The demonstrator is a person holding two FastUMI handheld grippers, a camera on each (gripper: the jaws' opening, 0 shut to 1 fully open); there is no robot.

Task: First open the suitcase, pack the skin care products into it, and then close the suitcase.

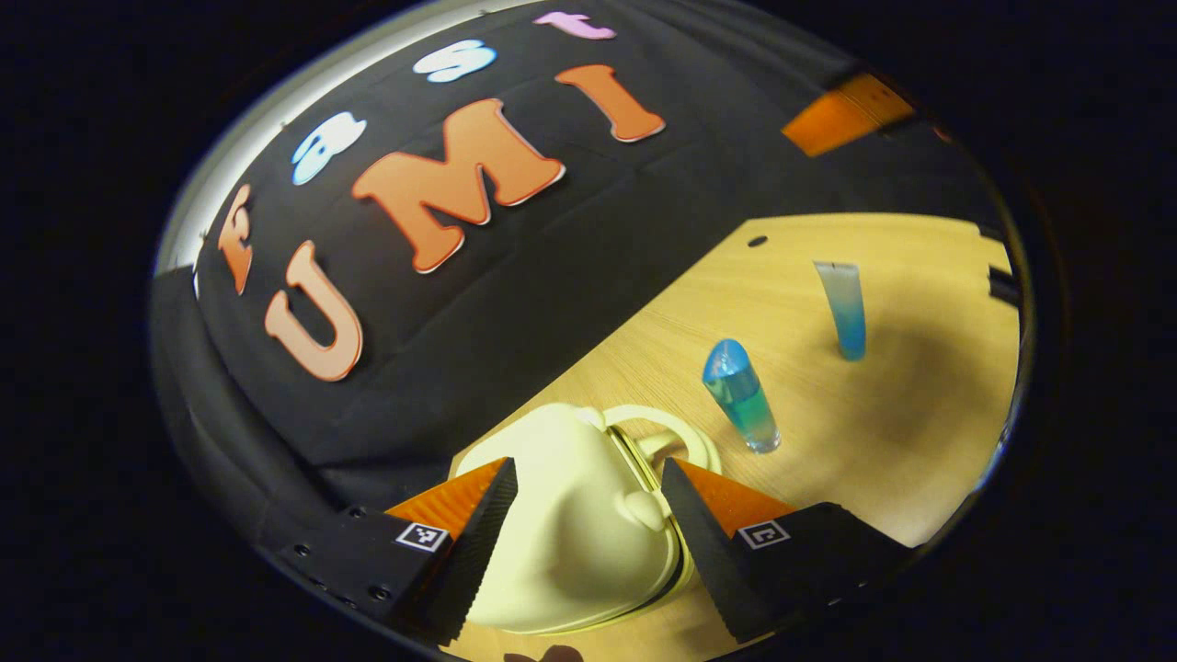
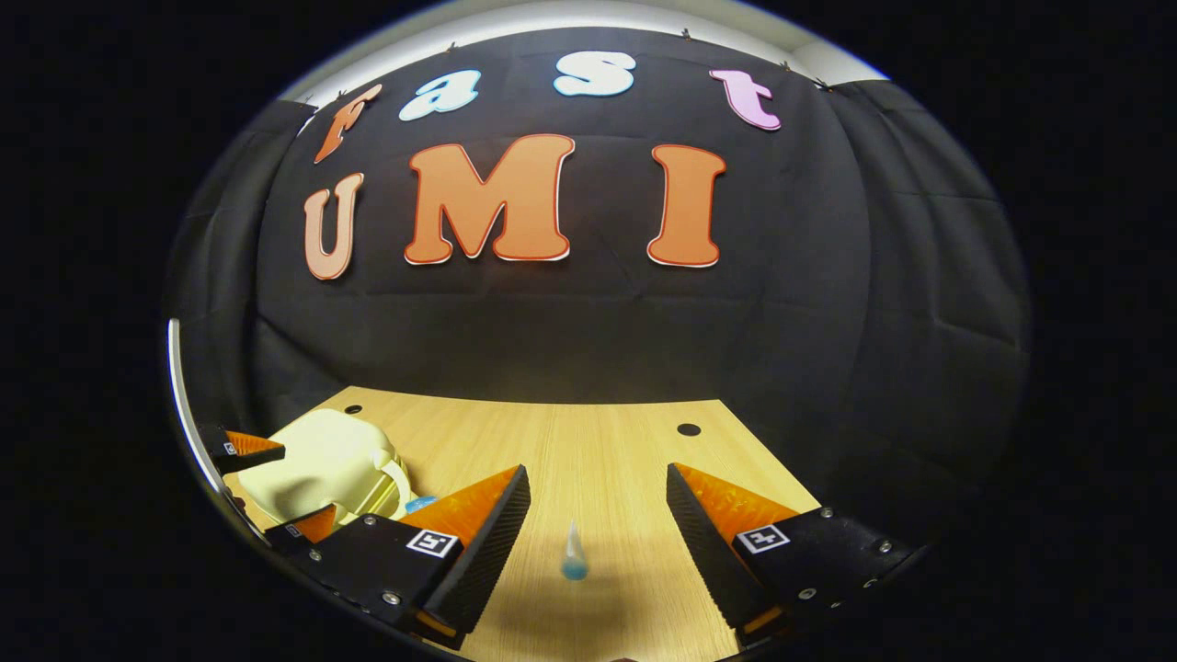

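In the left gripper view I have my left gripper (image 1: 588, 515) spread wide around the small cream hard-shell suitcase (image 1: 570, 542), a finger on either side but neither pressing on it. I judge I'm lined up this way to reach the clasp and lift the lid, which looks closed. Its near end is cut off between my fingers, so I can't make out the latch. Just beyond stand a blue bullet-shaped bottle (image 1: 741, 395) and a blue-tinted squeeze tube (image 1: 844, 308) on the pale wooden table (image 1: 919, 432).

In the right gripper view my right gripper (image 2: 598, 524) hangs wide open and empty over the tube, which stands on its cap between the fingers. The suitcase sits at far left with the left gripper's fingers flanking it; the bottle is mostly hidden behind my own finger.
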